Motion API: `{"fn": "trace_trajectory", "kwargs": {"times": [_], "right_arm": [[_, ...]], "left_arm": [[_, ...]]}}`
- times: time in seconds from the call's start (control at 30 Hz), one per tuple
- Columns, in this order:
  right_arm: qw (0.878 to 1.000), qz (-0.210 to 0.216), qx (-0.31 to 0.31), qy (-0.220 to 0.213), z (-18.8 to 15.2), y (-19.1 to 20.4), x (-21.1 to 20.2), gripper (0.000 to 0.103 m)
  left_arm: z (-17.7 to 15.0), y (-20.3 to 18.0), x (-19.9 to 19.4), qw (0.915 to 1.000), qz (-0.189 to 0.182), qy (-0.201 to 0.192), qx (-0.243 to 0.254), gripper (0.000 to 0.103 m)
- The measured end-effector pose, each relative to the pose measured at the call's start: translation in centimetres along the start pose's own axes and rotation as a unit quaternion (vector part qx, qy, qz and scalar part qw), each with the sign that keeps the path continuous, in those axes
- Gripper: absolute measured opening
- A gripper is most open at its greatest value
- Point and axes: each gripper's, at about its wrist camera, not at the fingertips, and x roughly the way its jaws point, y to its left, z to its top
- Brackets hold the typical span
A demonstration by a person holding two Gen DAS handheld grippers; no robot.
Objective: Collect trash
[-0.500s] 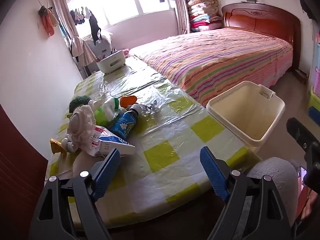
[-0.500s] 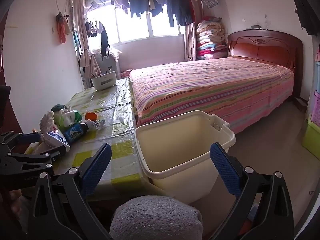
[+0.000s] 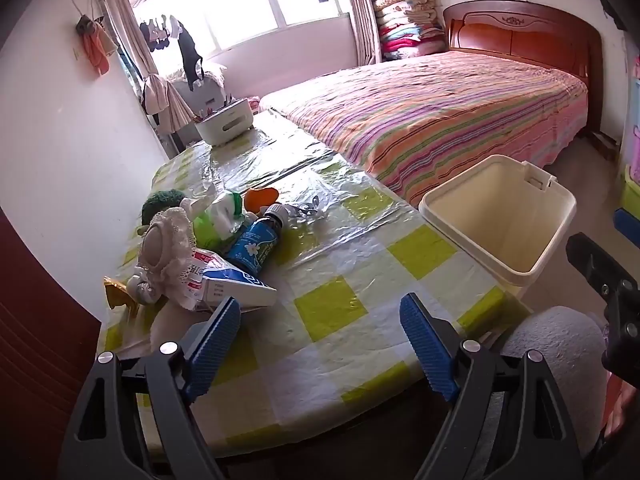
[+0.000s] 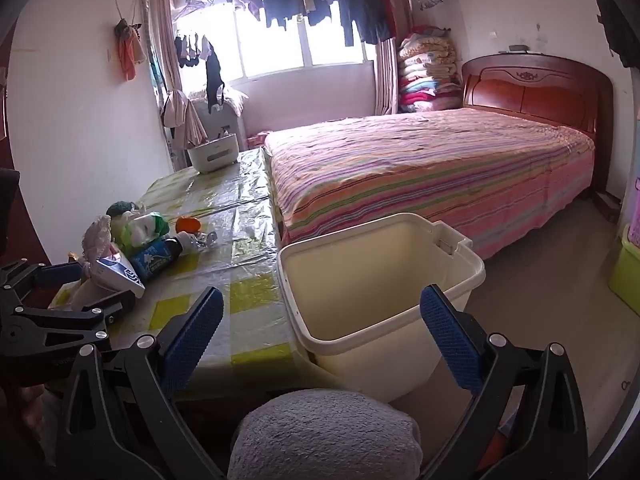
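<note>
A heap of trash lies at the table's left side: a white and blue carton (image 3: pixel 236 282), a blue bottle (image 3: pixel 256 242), green and white wrappers (image 3: pixel 218 216), an orange piece (image 3: pixel 262 197) and crumpled foil (image 3: pixel 306 208). The same heap shows in the right wrist view, with the blue bottle (image 4: pixel 158 258) lying on its side. A cream bin (image 3: pixel 500 216) stands beside the table's right edge, empty inside. My left gripper (image 3: pixel 320 344) hangs open over the near table, just short of the carton. My right gripper (image 4: pixel 322 340) stands open in front of the cream bin (image 4: pixel 380 280), holding nothing.
The table (image 3: pixel 340 308) has a yellow-green checked cloth under clear plastic. A white basket (image 3: pixel 226 122) sits at its far end. A striped bed (image 3: pixel 440 116) runs along the table's right. A grey fuzzy knee (image 4: pixel 324 436) is below the grippers. Green and pink boxes (image 4: pixel 628 264) stand at the right wall.
</note>
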Motion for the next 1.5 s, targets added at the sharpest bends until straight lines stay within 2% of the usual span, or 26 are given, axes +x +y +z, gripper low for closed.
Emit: {"fn": "trace_trajectory", "kwargs": {"times": [1.5], "right_arm": [[0.998,0.030,-0.017,0.046,-1.0,2.3,2.6,0.097]], "left_arm": [[-1.7,2.2,1.9,0.9994,0.018,0.027,-0.013,0.080]]}}
